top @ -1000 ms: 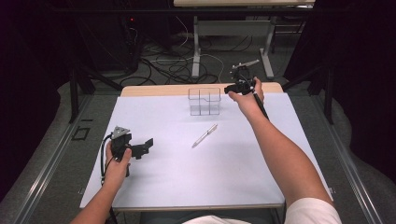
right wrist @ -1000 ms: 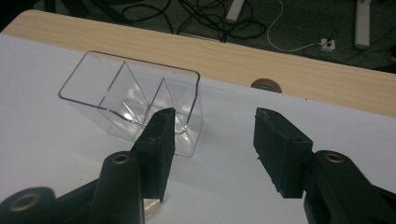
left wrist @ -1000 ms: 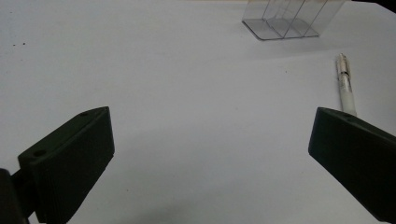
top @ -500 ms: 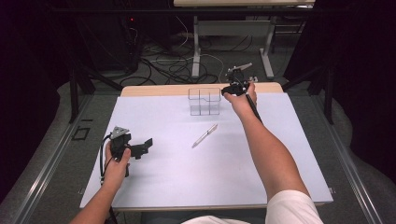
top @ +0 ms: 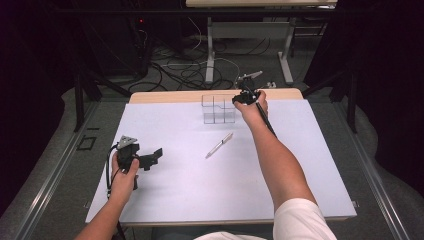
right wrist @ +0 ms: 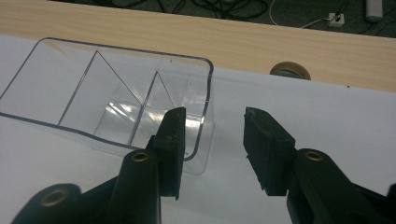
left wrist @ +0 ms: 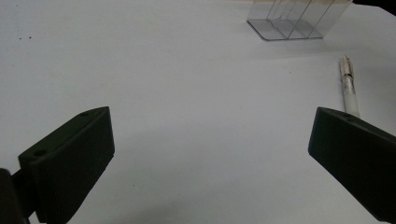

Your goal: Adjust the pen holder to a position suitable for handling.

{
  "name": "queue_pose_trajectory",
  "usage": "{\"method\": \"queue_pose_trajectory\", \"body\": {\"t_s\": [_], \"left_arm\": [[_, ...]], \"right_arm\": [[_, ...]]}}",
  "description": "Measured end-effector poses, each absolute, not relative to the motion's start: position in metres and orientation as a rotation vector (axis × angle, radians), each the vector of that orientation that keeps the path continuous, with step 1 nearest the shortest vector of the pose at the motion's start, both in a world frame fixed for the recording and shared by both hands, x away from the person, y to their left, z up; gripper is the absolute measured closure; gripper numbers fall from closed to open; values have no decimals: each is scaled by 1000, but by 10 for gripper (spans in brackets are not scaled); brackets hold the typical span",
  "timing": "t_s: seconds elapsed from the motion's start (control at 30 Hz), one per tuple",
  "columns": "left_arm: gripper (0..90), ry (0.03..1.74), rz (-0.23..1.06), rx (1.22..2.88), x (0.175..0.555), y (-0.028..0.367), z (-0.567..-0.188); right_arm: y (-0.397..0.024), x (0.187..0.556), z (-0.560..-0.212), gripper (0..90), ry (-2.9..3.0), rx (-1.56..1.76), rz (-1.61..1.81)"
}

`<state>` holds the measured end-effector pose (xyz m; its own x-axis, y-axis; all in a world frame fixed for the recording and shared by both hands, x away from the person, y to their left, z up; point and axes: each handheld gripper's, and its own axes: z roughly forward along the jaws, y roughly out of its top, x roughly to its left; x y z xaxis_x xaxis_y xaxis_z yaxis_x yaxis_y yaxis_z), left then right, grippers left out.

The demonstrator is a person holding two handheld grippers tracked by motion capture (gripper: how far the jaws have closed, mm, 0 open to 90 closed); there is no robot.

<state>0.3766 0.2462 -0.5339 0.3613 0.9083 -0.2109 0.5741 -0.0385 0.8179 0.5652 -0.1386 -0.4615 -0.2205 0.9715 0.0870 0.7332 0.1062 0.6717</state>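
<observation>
Toward the left edge of the white-covered worktop [top: 165,200], the left hand-held gripper [top: 150,159] rests low in the person's hand, its black jaws spread wide with nothing between them. Seen along those jaws, bare white surface lies ahead, and the slim white pen [left wrist: 348,88] lies off toward the right jaw, its long axis running away from the camera. In the high view the same pen [top: 219,145] lies alone near the middle of the worktop, slanted, well apart from both hands.

Further right, at the far edge, stands the clear plastic divided organiser box [top: 218,108], upright, its partitions making several open compartments. The right hand-held gripper [top: 239,99] is right at the box's right end, and it is plainly the nearer hand to it. Its jaws have just been closing and now stand partly open. In the right gripper view, the left jaw sits inside the end compartment and the right jaw outside, so the end wall of the box [right wrist: 205,116] stands between them, running away from the camera. The pads do not yet press on it. A grip on that wall looks like the next move.
</observation>
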Motion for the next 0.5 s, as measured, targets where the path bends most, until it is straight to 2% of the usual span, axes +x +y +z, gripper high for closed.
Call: {"method": "queue_pose_trajectory", "body": {"t_s": [0.3,0.5], "left_arm": [[4,1331,458,1729,377,247,-534],[4,1333,453,1729,377,248,-534]], "right_arm": [[-126,570,-469,633,2042,1657,859],[-121,575,-474,697,2041,1667,828]]}}
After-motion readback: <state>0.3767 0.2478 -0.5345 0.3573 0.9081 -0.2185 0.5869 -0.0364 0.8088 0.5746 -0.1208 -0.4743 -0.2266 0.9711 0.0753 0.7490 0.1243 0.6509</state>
